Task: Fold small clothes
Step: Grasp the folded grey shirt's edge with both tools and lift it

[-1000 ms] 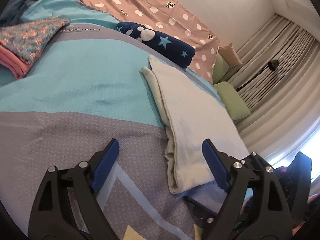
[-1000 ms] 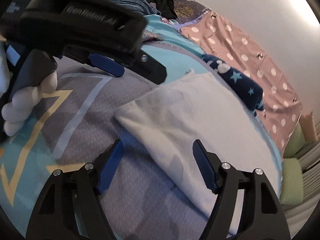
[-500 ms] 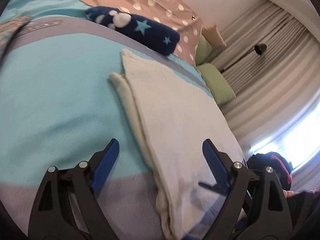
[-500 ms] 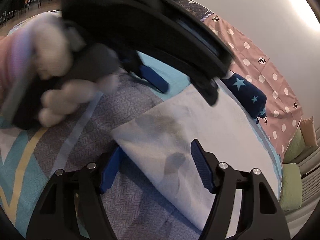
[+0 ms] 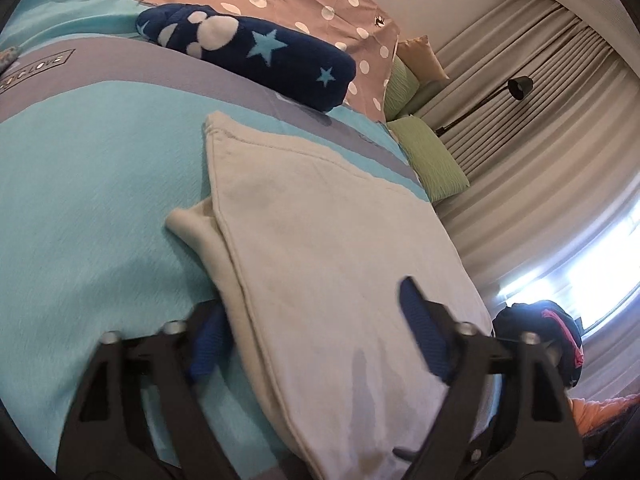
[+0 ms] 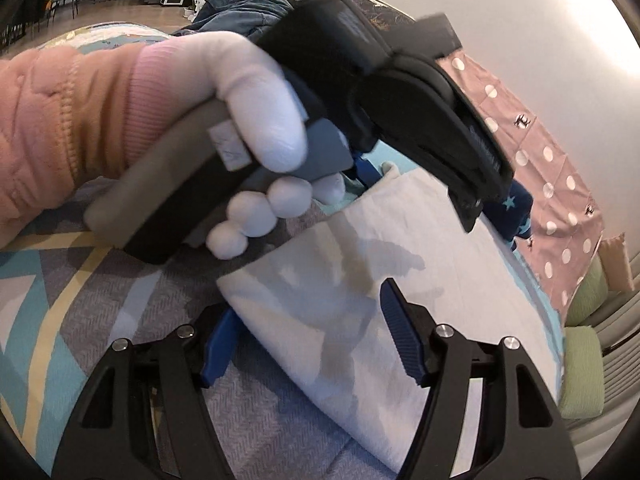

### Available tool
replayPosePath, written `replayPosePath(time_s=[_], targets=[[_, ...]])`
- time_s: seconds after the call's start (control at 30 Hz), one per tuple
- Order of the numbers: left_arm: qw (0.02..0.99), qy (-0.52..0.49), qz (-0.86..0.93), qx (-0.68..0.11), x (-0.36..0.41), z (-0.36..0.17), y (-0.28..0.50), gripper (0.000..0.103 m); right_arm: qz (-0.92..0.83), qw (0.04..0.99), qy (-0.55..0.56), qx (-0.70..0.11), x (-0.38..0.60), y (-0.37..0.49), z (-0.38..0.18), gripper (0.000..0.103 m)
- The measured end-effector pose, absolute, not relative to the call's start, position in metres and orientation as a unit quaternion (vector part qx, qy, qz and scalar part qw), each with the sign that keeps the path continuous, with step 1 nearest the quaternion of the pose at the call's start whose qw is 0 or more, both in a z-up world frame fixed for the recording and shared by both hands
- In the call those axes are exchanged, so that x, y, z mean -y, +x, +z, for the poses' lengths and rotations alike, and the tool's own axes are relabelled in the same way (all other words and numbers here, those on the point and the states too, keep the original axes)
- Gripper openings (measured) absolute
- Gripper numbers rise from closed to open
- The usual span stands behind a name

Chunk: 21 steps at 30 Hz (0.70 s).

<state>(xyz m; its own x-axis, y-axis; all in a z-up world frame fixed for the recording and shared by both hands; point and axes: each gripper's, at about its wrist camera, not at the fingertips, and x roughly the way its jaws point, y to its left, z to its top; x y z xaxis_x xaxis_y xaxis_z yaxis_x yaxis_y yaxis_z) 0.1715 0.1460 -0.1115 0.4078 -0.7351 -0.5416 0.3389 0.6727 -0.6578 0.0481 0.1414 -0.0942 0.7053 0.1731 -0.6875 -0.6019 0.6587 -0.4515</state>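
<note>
Left wrist view: cream garment lies part-folded on the bed; left gripper and right gripper, jaws just closing, straddle its near edges; another fold likely remains.

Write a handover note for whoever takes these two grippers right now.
Left gripper: jaws have just been closing, straddling the long edge of the cream garment; grip not confirmed.
Right gripper: jaws also closing, astride the garment's near corner.
Garment lies flat on the bedspread, already folded in layers.
Navy star-print roll sits beyond it.
Left: finish the pinch, then make the next fold.
</note>
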Motion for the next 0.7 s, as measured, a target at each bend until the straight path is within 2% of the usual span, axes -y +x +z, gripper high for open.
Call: replayPosePath(time_s=[0.03,0.07,0.1,0.13,0.3,0.7], targets=[[0.802,-0.236,-0.333,-0.437,-0.147,-0.114,0.173,0.048,0.228,0.854,-0.353,-0.306,-0.144,0.046,-0.095,0.051],[0.794,-0.249,-0.326,-0.449,-0.149,-0.120,0.177,0.029,0.235,0.852,-0.355,-0.305,-0.146,0.044,-0.095,0.030],[0.788,-0.264,-0.319,-0.456,-0.153,-0.124,0.180,0.018,0.240,0.850,-0.356,-0.306,-0.147,0.042,-0.095,0.017],[0.777,-0.288,-0.317,-0.462,-0.159,-0.128,0.184,0.016,0.237,0.850,-0.357,-0.308,-0.147,0.043,-0.095,0.004],[0.790,-0.288,-0.308,-0.446,-0.158,-0.110,0.179,0.012,0.251,0.877,-0.231,-0.338,-0.113,0.063,-0.064,0.002],[0.816,-0.229,-0.320,-0.424,-0.088,-0.016,0.186,0.012,0.233,0.932,-0.065,-0.271,-0.019,0.057,0.009,0.002]])
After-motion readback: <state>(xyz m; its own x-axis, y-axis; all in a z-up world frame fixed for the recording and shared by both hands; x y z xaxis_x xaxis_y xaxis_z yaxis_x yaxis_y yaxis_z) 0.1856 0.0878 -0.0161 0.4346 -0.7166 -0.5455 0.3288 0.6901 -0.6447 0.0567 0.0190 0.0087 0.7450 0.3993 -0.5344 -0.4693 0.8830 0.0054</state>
